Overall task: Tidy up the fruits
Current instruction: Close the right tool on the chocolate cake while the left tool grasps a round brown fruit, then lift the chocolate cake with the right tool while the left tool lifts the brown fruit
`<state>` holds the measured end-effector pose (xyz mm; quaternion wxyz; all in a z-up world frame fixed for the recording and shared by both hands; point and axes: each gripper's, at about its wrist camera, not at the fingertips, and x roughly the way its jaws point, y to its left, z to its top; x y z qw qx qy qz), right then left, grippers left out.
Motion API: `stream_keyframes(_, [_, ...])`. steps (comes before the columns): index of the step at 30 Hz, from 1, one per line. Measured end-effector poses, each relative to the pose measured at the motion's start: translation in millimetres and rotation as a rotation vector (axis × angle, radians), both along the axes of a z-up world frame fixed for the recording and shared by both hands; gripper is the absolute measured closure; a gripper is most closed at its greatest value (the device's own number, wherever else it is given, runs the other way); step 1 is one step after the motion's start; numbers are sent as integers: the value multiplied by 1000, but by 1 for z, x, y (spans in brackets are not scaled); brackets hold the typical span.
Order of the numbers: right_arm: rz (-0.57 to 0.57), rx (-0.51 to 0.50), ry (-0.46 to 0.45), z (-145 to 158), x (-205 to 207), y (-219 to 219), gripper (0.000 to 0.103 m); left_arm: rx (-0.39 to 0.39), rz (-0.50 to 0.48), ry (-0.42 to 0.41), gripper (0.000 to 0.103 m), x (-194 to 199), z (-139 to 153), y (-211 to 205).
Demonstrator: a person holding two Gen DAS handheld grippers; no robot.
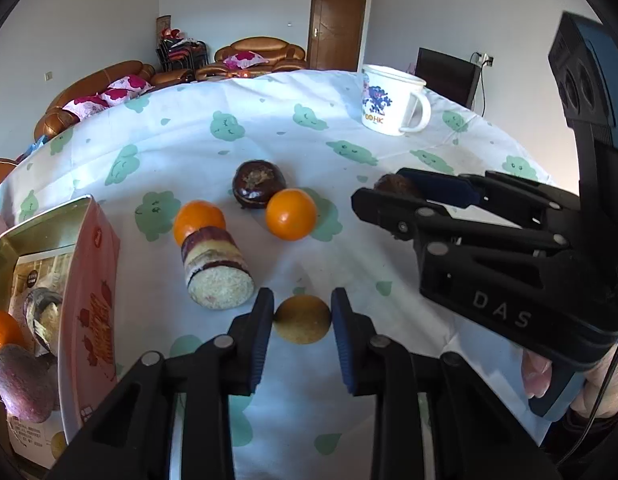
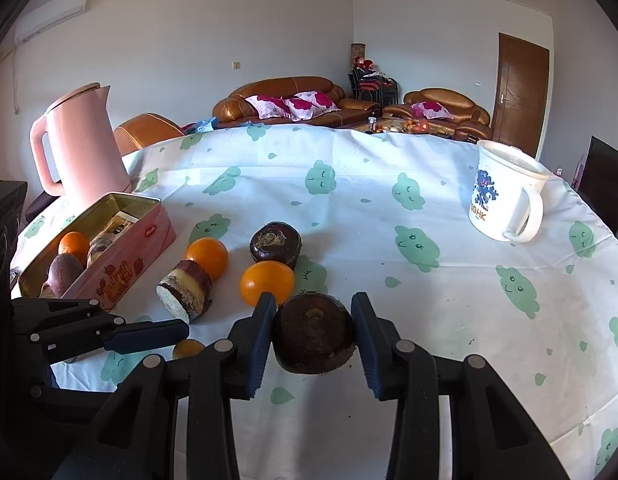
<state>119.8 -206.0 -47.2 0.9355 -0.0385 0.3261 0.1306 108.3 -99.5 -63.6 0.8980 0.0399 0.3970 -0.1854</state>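
My left gripper (image 1: 303,318) is shut on a small yellow-orange fruit (image 1: 303,320) that sits on the cloth. My right gripper (image 2: 313,330) is shut on a dark brown round fruit (image 2: 313,332); it also shows in the left wrist view (image 1: 393,186). On the cloth lie two oranges (image 1: 199,220) (image 1: 291,214), a second dark fruit (image 1: 259,184) and a cut purple-skinned piece (image 1: 217,276). A pink tin box (image 2: 121,256) at the left holds an orange (image 2: 73,246), a purple fruit (image 2: 63,274) and another cut piece.
A white mug (image 2: 505,192) stands at the far right of the table. A pink kettle (image 2: 79,148) stands behind the tin at the far left. The cloth-covered table (image 2: 429,320) extends to the right. Sofas and a door are beyond.
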Motion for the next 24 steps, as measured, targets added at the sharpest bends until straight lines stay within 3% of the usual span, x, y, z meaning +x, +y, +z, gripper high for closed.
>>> stream_keyframes(24, [60,32,-103,11,-18,1,62,-15,122,-237,72,-27,27,19])
